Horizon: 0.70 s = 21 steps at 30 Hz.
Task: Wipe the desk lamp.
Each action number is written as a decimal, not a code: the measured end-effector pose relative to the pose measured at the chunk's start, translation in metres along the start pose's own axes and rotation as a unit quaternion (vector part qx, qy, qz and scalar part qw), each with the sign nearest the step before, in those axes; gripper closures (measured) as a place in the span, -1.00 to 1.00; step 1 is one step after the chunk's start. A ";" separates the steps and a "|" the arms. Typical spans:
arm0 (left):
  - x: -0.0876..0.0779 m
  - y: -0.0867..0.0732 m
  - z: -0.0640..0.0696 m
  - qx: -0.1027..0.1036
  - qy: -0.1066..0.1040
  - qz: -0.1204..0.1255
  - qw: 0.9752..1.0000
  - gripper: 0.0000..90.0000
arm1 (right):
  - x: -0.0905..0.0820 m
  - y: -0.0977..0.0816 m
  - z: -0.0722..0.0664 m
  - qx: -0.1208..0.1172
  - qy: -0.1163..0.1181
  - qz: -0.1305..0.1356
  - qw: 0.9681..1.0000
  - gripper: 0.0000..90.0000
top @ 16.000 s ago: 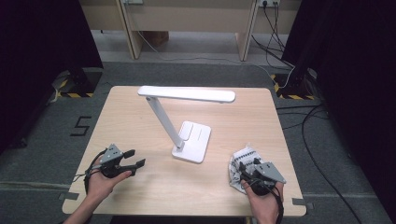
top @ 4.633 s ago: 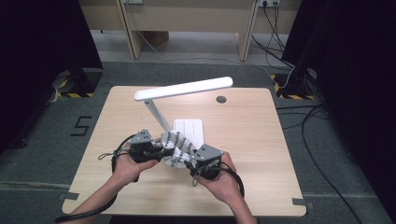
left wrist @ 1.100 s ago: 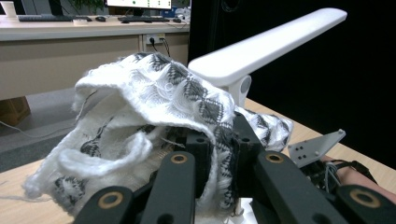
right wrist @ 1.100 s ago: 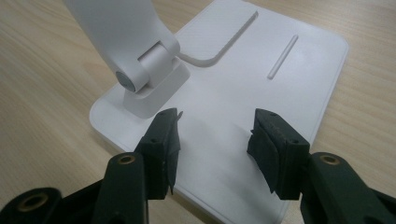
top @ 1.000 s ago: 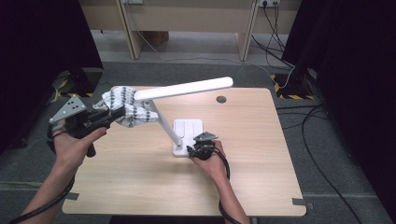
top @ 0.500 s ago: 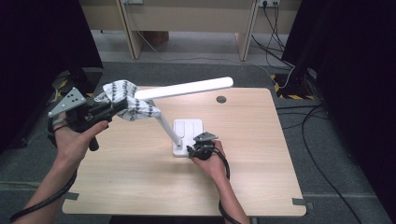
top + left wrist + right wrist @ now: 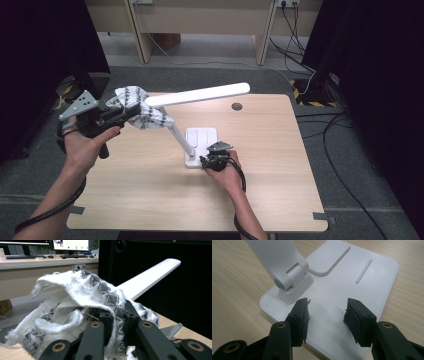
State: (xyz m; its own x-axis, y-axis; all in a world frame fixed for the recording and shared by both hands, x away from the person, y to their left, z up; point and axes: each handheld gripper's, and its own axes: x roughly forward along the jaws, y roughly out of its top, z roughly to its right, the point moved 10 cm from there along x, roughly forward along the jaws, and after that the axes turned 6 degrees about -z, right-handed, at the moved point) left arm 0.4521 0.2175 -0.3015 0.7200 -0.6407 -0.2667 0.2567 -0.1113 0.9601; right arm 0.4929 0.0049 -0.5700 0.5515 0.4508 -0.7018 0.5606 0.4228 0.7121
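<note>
Left gripper (image 7: pixel 117 116) up off the table, jaws clamped tight on a patterned white cloth (image 7: pixel 137 107), and that cloth is bunched right against the near end of the lamp head (image 7: pixel 197 94), draped over where head meets arm. From the left gripper view, the cloth (image 7: pixel 82 305) is pinched between the two black pads with its frayed folds spilling over both jaws, the white lamp head (image 7: pixel 150 277) running away behind it.

Down low, the right gripper (image 7: pixel 212 159) sits at the front edge of the desk lamp's base (image 7: pixel 202 137). In the right gripper view its jaws stand apart, about halfway, tips resting over the white base (image 7: pixel 352 282) with nothing between them. The hinge foot of the lamp arm (image 7: pixel 292 282) stands just beyond the left-hand jaw. The wooden table (image 7: pixel 280 150) lies bare around the lamp.
</note>
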 end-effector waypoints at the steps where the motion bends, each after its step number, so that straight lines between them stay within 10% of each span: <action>1: 0.000 0.001 0.000 -0.001 0.000 0.001 1.000 0.79 | 0.000 0.000 0.000 0.000 0.000 0.000 1.000 0.18; 21: 0.012 0.025 0.008 -0.003 -0.012 0.021 1.000 0.78 | 0.001 0.000 0.000 -0.001 0.001 0.002 1.000 0.21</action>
State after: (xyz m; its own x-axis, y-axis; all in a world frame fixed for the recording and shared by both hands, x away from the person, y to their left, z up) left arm 0.4616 0.2009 -0.2801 0.7143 -0.6628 -0.2249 0.2314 -0.0796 0.9696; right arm 0.4935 0.0052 -0.5701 0.5530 0.4541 -0.6986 0.5572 0.4219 0.7153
